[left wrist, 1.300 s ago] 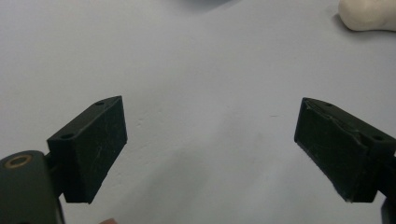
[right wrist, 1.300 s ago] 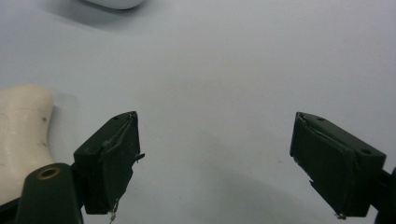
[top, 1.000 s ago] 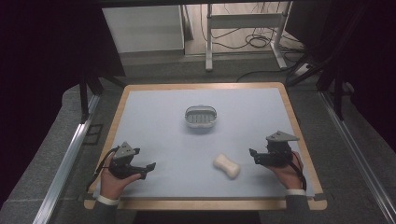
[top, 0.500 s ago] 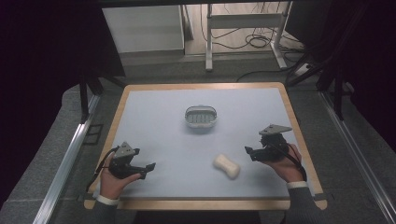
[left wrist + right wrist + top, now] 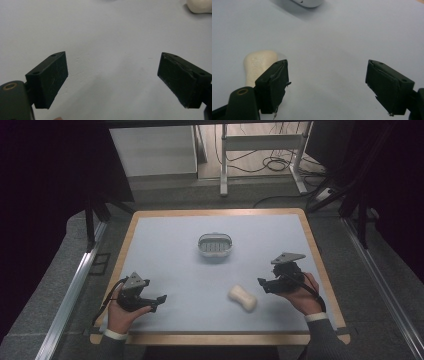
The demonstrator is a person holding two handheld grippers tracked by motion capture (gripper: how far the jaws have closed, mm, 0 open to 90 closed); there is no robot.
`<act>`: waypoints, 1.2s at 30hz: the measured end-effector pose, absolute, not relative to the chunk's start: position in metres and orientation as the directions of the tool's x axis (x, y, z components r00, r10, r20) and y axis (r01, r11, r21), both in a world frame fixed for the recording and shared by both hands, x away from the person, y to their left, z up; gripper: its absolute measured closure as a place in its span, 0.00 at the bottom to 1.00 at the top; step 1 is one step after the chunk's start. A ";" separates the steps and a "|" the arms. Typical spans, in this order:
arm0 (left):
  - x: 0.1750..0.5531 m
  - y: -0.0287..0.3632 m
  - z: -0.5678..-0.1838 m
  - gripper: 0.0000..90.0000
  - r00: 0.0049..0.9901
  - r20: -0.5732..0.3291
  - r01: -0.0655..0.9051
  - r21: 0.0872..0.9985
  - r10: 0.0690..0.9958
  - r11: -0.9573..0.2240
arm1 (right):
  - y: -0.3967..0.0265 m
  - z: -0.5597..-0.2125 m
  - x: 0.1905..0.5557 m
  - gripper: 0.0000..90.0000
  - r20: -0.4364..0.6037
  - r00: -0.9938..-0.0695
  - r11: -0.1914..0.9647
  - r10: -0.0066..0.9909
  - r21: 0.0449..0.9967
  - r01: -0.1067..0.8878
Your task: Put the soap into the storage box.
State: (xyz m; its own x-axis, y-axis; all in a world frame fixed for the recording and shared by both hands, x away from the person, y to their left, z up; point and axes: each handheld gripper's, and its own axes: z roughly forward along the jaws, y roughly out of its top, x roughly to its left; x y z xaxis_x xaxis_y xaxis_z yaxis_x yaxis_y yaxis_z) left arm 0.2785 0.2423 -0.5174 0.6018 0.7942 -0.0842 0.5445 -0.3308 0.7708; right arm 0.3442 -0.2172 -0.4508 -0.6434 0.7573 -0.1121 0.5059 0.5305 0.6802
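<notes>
A cream bar of soap (image 5: 243, 298) lies on the pale blue mat, right of the middle near the front. Behind it, at the mat's centre, stands an oval soap dish (image 5: 215, 246) with a ribbed inside. My right gripper (image 5: 263, 284) hovers open just right of the soap, which lies by the left jaw in the right gripper view as a cream shape (image 5: 258, 67). My left gripper (image 5: 159, 301) is open at the front left, nothing between its jaws. The soap (image 5: 200, 6) peeks in at the top right of the left gripper view.
The mat lies on a wooden-edged table (image 5: 314, 240). Metal rails (image 5: 70, 295) run along both sides. Beyond the far edge stand a table frame (image 5: 260, 145) and floor cables (image 5: 277, 165). The dish's edge (image 5: 308, 3) shows at the top of the right gripper view.
My right gripper has moved left and a little toward the far side, closing in on the soap. The left gripper has stayed put.
</notes>
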 end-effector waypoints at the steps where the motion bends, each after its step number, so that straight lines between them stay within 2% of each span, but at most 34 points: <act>1: 0.279 0.242 -0.517 0.11 0.602 -0.084 0.544 0.771 0.794 -0.331 | -0.215 -0.451 0.344 0.21 -0.114 -0.651 0.538 0.750 0.677 0.502; 9: 0.278 0.242 -0.516 0.11 0.606 -0.074 0.539 0.771 0.792 -0.340 | -0.194 -0.452 0.341 0.22 -0.136 -0.679 0.595 0.722 0.623 0.508; 20: 0.278 0.243 -0.517 0.11 0.613 -0.079 0.536 0.772 0.786 -0.342 | -0.172 -0.456 0.340 0.27 -0.113 -0.720 0.645 0.685 0.554 0.526; 36: 0.278 0.241 -0.516 0.11 0.620 -0.076 0.528 0.777 0.781 -0.344 | -0.146 -0.474 0.340 0.28 -0.060 -0.770 0.712 0.635 0.432 0.554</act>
